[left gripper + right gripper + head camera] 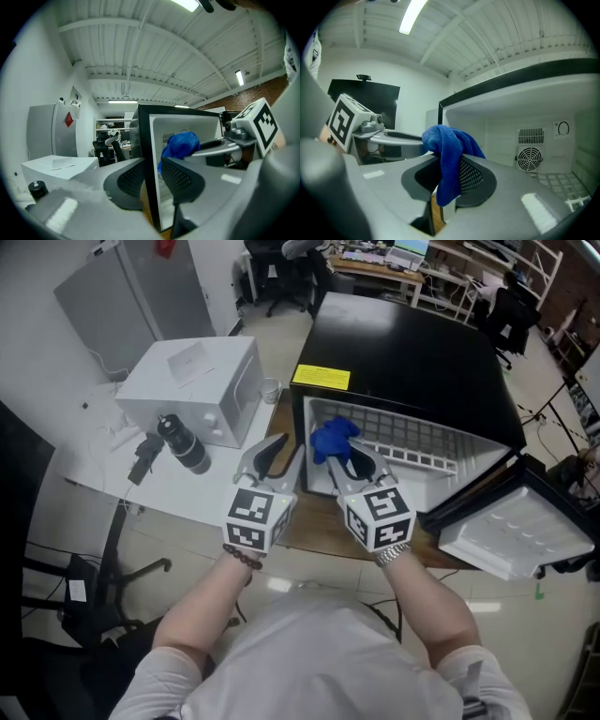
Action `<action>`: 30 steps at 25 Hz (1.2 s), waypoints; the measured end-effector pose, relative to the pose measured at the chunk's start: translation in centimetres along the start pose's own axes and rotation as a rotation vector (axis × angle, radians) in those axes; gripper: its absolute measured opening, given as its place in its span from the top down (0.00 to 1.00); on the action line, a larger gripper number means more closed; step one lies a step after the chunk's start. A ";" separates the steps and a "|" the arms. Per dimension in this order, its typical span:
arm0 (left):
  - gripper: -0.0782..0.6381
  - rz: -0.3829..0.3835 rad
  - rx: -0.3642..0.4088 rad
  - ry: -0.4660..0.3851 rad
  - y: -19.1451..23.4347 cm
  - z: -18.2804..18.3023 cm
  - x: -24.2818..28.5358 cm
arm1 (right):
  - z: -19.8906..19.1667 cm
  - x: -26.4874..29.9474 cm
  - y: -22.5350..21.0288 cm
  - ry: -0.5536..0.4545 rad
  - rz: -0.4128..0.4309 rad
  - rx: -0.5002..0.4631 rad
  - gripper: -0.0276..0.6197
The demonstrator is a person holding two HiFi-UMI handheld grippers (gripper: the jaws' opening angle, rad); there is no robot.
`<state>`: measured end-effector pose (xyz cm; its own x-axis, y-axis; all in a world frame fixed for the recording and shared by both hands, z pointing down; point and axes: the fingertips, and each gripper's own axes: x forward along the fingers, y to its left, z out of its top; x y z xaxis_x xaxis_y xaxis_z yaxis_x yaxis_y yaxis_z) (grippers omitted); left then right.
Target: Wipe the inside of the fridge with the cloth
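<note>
Right claw: the right gripper (449, 176) is clamped on the blue cloth (449, 154), which drapes over and down between its jaws.
Left claw: the left gripper (151, 177) has its jaws apart with nothing pressed between them. Through the gap we see the fridge's black left front edge (146, 168).
Cloth's place: at the mouth of the fridge (412, 352), by the left end of the opening, just above the wire shelf (403, 439).
Only in the right gripper view: the white back wall with a round fan (529, 158) and a slotted vent (531, 136) above it.
Only in the head view: the fridge door (511, 532) swung wide open at our right, and a white box (197, 382) and a black bottle (185, 444) on the table at our left.
Writing: a yellow label (322, 378) on the fridge's top front edge, its print too small for us to read. A red sign (69, 119) on a grey cabinet is likewise unreadable.
Edges and room: the left gripper sits just beside the fridge's left wall. The cavity to the right of the cloth lies open across the shelf.
</note>
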<state>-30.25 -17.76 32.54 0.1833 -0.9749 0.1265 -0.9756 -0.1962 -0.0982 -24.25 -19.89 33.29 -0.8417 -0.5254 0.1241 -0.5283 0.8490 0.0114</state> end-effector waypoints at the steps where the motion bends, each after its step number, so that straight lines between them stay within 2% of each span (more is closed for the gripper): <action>1: 0.75 -0.008 0.004 0.002 0.2 -0.2 0.3 | 0.0 0.6 -0.2 -0.001 -0.002 -0.001 0.84; 13: 0.74 -0.070 0.022 0.018 0.8 -1.1 2.5 | 0.2 4.4 -1.1 -0.016 0.004 -0.011 0.84; 30: 0.72 -0.057 0.010 0.016 0.8 -0.9 3.5 | 0.0 6.5 -3.8 -0.040 -0.037 0.020 0.85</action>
<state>-30.48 -21.20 33.82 0.2365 -0.9604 0.1475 -0.9625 -0.2523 -0.0998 -27.67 -26.53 34.07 -0.8252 -0.5585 0.0844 -0.5608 0.8279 -0.0046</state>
